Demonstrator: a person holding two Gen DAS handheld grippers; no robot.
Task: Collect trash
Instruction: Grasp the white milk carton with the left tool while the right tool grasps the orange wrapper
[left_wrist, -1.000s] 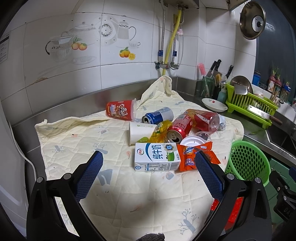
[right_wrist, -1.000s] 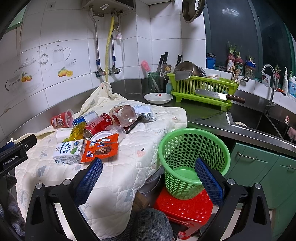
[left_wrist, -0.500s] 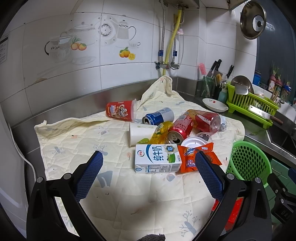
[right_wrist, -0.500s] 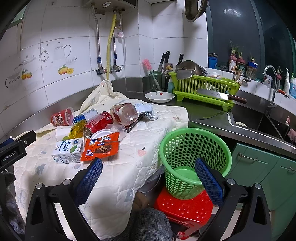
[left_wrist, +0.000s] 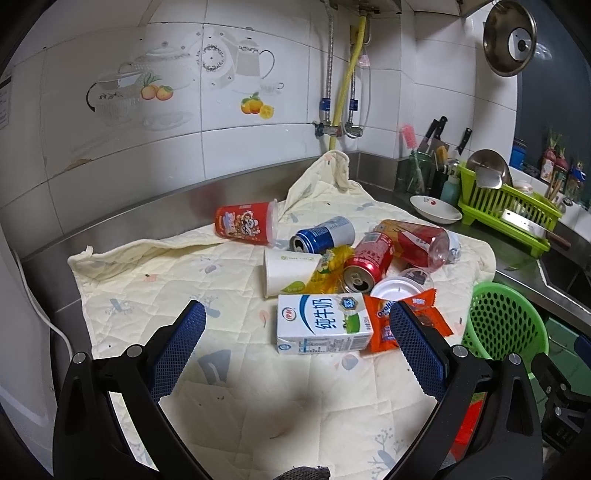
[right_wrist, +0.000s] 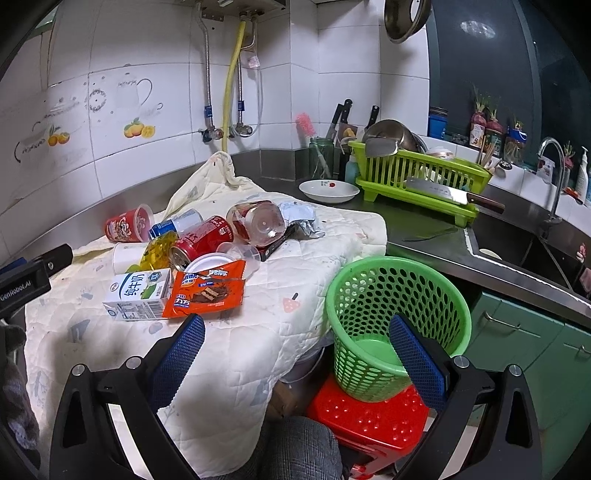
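Note:
Trash lies on a cream quilted cloth (left_wrist: 155, 280): a white milk carton (left_wrist: 323, 323) (right_wrist: 138, 293), an orange snack wrapper (left_wrist: 413, 321) (right_wrist: 207, 291), a red can (left_wrist: 367, 260), a blue can (left_wrist: 321, 234), a white paper cup (left_wrist: 290, 266), a red printed cup (left_wrist: 247, 223) and a clear red bottle (left_wrist: 417, 243). A green mesh basket (right_wrist: 395, 317) (left_wrist: 506, 328) stands on a red stool (right_wrist: 369, 417) at the cloth's right edge. My left gripper (left_wrist: 297, 328) is open and empty, just short of the carton. My right gripper (right_wrist: 297, 332) is open and empty, between cloth and basket.
A green dish rack (right_wrist: 417, 177) with a cleaver (right_wrist: 450, 194) stands on the steel counter at the back right, beside a white dish (right_wrist: 328, 190) and a knife jar (right_wrist: 323, 157). The sink (right_wrist: 528, 251) lies at the far right. Tiled walls close the back.
Both grippers have moved a little forward and the views have shifted slightly; the milk carton sits lower and nearer in the left wrist view. Nothing was picked up.

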